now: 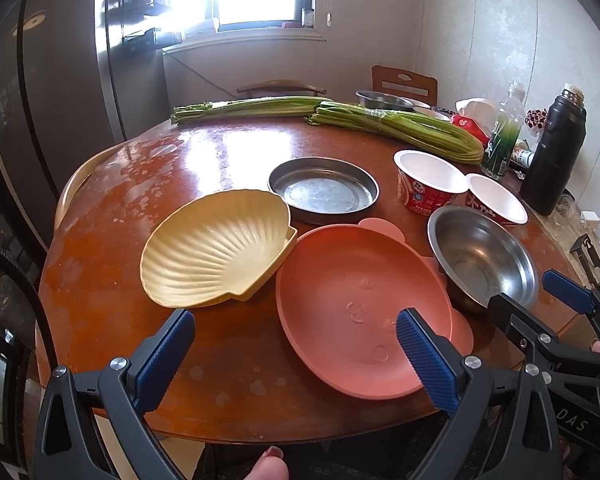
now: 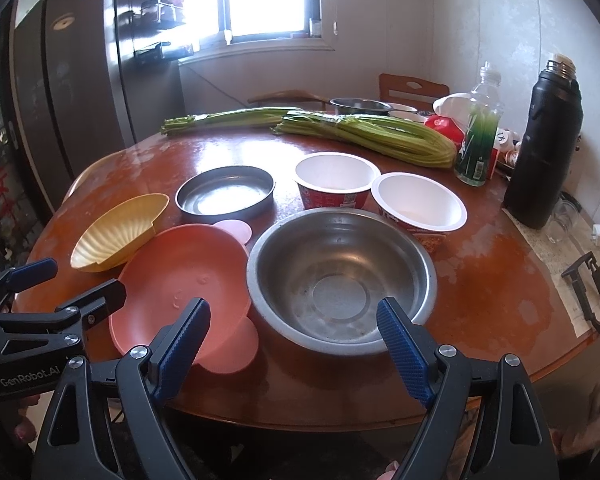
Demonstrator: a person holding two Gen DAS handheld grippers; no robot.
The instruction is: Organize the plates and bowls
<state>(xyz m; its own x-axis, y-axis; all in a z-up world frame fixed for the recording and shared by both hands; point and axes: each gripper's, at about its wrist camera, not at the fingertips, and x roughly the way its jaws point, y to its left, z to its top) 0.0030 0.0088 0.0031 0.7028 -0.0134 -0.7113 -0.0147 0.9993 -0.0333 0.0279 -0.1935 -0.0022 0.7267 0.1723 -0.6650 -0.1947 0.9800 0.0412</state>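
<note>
On the round wooden table (image 1: 112, 280) lie a yellow shell-shaped dish (image 1: 216, 248), a pink bear-shaped plate (image 1: 360, 304), a steel bowl (image 1: 480, 256), a flat steel pan (image 1: 324, 190) and two white-lined paper noodle bowls (image 1: 428, 180). My left gripper (image 1: 296, 356) is open over the table's near edge, between the shell dish and the pink plate, holding nothing. My right gripper (image 2: 294, 348) is open in front of the steel bowl (image 2: 340, 276), its right finger by the bowl's near rim. The pink plate (image 2: 180, 280) touches that bowl's left side.
Two celery bundles (image 2: 364, 132) lie across the far side. A black flask (image 2: 540, 152), a plastic bottle (image 2: 478, 140) and a red packet stand at the right. Another steel bowl (image 2: 360, 106) and chairs are at the back. A black clip (image 2: 592, 296) lies on paper at the right edge.
</note>
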